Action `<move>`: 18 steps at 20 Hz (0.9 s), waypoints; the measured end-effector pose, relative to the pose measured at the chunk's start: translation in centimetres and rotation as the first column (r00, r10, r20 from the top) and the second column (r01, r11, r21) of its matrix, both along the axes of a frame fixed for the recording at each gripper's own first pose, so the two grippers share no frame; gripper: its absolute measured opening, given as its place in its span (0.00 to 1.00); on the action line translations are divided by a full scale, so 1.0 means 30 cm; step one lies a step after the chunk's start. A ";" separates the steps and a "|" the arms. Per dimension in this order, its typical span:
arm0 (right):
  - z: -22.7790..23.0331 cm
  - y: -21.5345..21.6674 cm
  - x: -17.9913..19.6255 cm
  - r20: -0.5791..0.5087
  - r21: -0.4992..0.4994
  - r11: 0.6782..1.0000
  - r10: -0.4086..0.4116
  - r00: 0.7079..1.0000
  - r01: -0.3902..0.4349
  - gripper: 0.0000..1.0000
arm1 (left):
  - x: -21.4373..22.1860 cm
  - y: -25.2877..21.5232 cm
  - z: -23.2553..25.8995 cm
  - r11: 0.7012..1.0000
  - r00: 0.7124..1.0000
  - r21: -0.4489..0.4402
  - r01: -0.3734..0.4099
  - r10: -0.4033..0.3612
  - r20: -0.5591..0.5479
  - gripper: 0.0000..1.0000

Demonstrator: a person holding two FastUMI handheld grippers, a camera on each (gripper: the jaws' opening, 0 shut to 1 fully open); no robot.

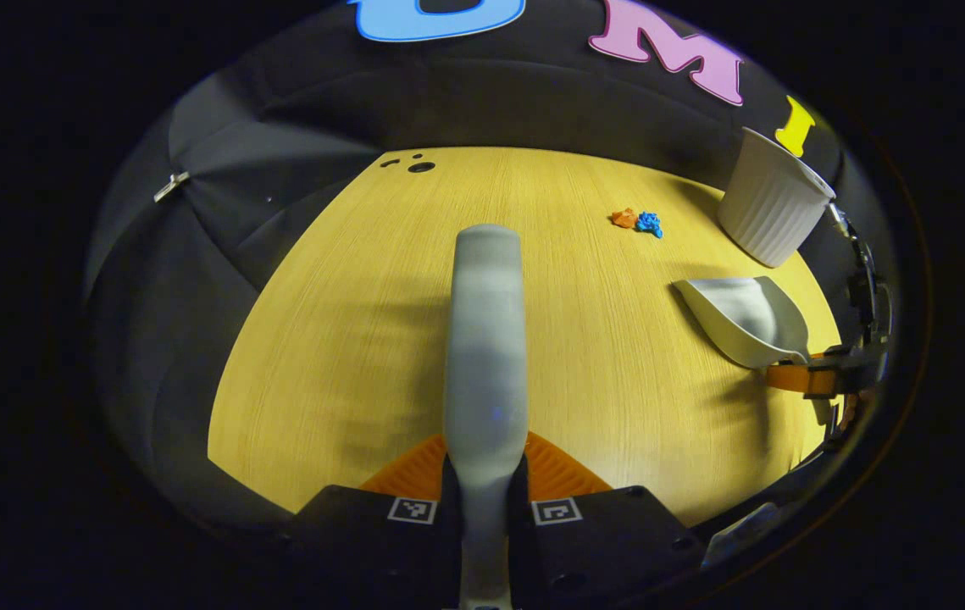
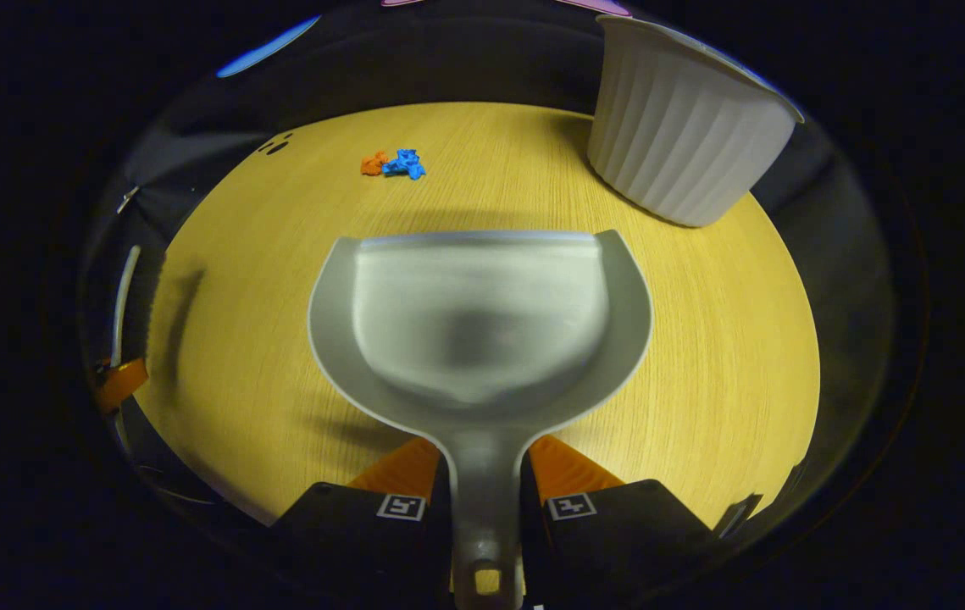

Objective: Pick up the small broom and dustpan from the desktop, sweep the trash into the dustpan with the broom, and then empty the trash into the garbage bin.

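Left gripper (image 1: 486,483) clamps the broom (image 1: 486,339); right gripper (image 2: 486,479) clamps the dustpan (image 2: 482,330). Trash (image 2: 393,163) lies left of the bin (image 2: 685,135), apart from it.

Both views are dim overall, with the yellow wooden desktop (image 1: 346,339) the only well-lit surface; its brightness fades to near black toward the round edges. Light seems to fall from above, since soft, doubled shadows spread on the wood beside the broom handle (image 1: 486,339) and under the dustpan (image 2: 482,330). The handle and the dustpan's scoop look smeared and soft, out of focus so close to the lens. The crumpled trash (image 2: 393,163) and the ribbed white garbage bin (image 2: 681,135) are sharper. Fisheye distortion bends the desktop's edge into a curve and tilts the bin outward. No strong glare shows.
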State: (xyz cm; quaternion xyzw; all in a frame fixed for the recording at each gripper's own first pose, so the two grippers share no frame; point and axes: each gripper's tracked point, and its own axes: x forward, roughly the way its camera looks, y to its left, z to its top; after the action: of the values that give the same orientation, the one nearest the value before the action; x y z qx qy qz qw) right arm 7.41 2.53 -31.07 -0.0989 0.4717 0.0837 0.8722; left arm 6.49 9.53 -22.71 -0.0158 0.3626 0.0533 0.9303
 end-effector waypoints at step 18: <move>0.010 -0.190 -0.056 -0.053 -0.033 0.932 0.359 0.932 -0.361 0.37 | 0.897 -0.221 0.093 0.933 0.961 0.229 0.276 -0.273 -0.049 0.25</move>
State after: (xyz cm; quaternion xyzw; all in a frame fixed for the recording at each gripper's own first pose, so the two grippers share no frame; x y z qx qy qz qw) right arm 5.73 -3.17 -30.78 -0.1999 0.4674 0.2343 0.8286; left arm 33.38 2.90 -19.92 0.1450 0.3600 -0.0346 0.9210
